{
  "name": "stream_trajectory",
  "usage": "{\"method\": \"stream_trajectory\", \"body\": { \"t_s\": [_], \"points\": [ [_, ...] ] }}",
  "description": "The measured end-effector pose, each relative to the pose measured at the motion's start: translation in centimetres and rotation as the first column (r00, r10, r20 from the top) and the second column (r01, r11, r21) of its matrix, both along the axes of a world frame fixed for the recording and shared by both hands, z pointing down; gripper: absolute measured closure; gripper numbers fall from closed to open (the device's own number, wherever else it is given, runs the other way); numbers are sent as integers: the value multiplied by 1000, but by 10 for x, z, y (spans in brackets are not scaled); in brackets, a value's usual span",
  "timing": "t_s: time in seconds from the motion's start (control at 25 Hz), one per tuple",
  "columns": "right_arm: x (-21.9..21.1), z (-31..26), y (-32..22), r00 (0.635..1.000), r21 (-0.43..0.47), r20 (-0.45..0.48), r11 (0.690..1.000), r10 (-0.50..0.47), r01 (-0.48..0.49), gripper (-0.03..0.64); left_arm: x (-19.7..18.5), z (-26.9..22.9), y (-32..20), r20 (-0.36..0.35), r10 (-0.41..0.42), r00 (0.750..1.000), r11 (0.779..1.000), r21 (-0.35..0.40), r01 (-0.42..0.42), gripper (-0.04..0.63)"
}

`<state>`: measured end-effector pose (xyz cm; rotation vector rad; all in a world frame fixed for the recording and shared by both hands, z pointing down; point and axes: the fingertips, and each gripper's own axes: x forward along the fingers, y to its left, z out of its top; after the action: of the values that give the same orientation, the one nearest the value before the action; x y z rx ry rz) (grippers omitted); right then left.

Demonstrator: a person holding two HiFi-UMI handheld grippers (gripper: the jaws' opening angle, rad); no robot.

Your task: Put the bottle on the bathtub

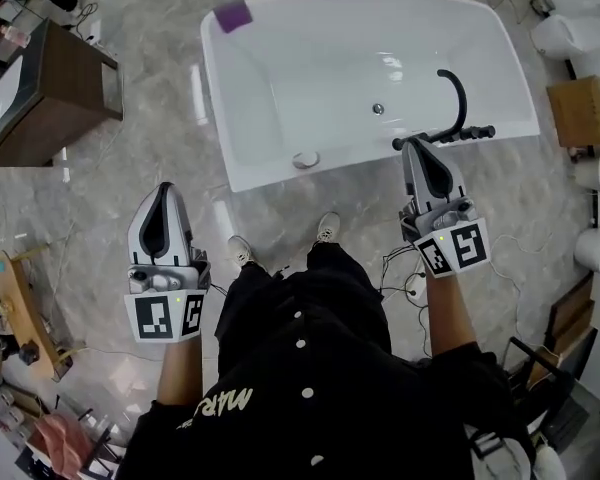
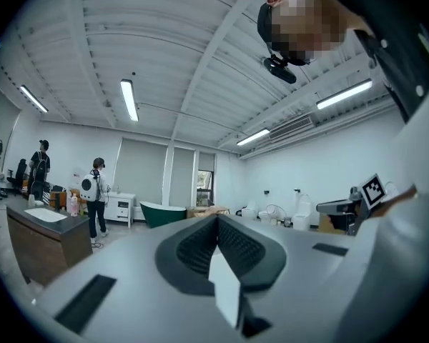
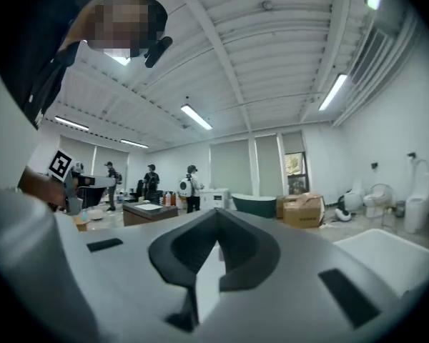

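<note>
While you stand at the near side of the bathtub, both grippers are held out in front of you at either side of your body. Left gripper: jaws closed tip to tip, nothing between them; the left gripper view confirms this. It hangs over bare floor, well apart from the tub. Right gripper: jaws likewise pressed together and empty, as the right gripper view shows, with the tip near the black faucet on the tub's near right rim. Your shoes stand just short of the tub's near wall. A brown cabinet stands at far left. On the tub's far left corner sits a small purple item; you cannot tell from here whether it is the bottle.
</note>
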<state>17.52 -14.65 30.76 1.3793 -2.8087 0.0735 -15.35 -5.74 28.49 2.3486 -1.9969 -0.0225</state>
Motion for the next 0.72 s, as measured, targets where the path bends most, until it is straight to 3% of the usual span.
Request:
{"method": "stream_trajectory", "body": {
  "t_s": [0.12, 0.4, 0.6, 0.72],
  "points": [
    [11, -21, 13, 997, 44, 12, 996, 79, -79, 614, -4, -11, -1, 2, 14, 1000, 999, 33, -14, 586],
    [35, -41, 43, 974, 30, 106, 978, 202, -206, 614, -11, -23, 5, -29, 43, 999, 998, 54, -42, 586],
    [67, -45, 52, 926, 0, 157, 937, 344, -349, 617, -17, -28, 6, -29, 51, 998, 997, 63, -49, 586],
    [81, -49, 62, 909, 26, 155, 918, 387, -396, 618, -21, -30, 5, -15, 58, 998, 995, 79, -57, 586]
  ]
}}
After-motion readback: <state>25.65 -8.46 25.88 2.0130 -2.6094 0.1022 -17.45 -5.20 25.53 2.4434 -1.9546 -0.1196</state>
